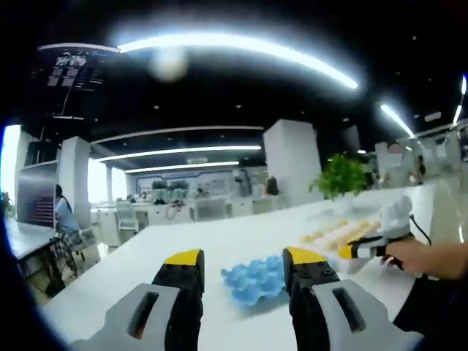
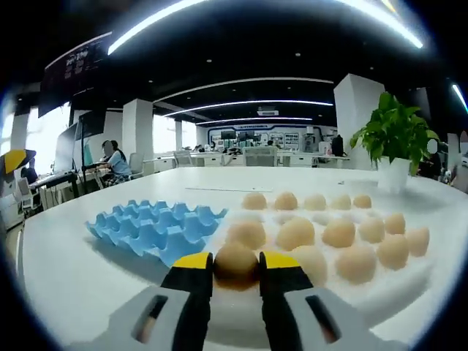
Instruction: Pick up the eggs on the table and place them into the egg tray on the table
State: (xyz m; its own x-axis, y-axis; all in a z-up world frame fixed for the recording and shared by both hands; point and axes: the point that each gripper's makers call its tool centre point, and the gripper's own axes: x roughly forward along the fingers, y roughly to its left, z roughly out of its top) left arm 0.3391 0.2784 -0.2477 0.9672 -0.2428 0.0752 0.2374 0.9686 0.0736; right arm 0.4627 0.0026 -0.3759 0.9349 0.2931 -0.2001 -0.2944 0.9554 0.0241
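A blue egg tray lies empty on the white table. To its right, several tan eggs rest on a white pad. My right gripper is shut on one egg at the pad's near edge, just right of the tray's corner. In the left gripper view my left gripper hovers open over the table, with the blue tray seen between its jaws and nothing held. The right gripper, held by a hand, shows there beside the eggs.
A potted green plant in a white pot stands at the table's far right, behind the eggs. Beyond the table lies an open office with desks, chairs and a seated person. Bare table surface lies left of the tray.
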